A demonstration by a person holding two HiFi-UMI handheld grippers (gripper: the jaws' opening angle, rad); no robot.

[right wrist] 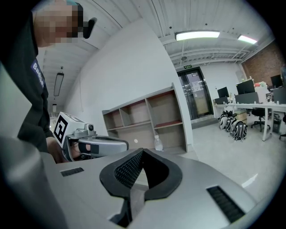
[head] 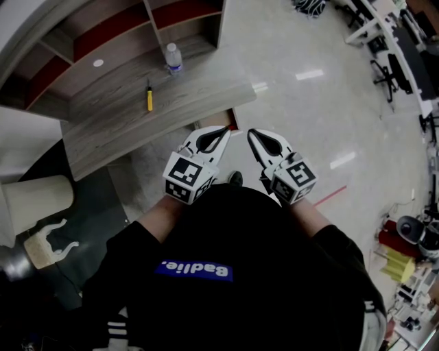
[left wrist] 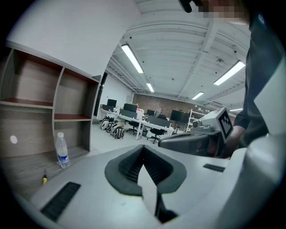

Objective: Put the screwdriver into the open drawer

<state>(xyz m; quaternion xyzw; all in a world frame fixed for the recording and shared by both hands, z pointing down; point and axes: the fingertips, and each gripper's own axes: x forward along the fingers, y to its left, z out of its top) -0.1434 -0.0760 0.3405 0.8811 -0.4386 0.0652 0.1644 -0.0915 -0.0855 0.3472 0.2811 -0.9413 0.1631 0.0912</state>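
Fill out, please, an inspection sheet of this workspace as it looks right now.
Surface: wooden desktop with a shelf unit behind it.
Job's things: screwdriver, yellow-handled, lies on the desktop, untouched. A reddish opening shows under the desk's edge. I cannot confirm it is the drawer.
Clutter: water bottle upright by the shelves; small white disc on the wood.
Grippers: left tongs and right tongs both shut and empty, side by side in front of the person, well short of the screwdriver.
Cables: nothing seen.
Surroundings: glossy floor; office chairs and desks at the far right.
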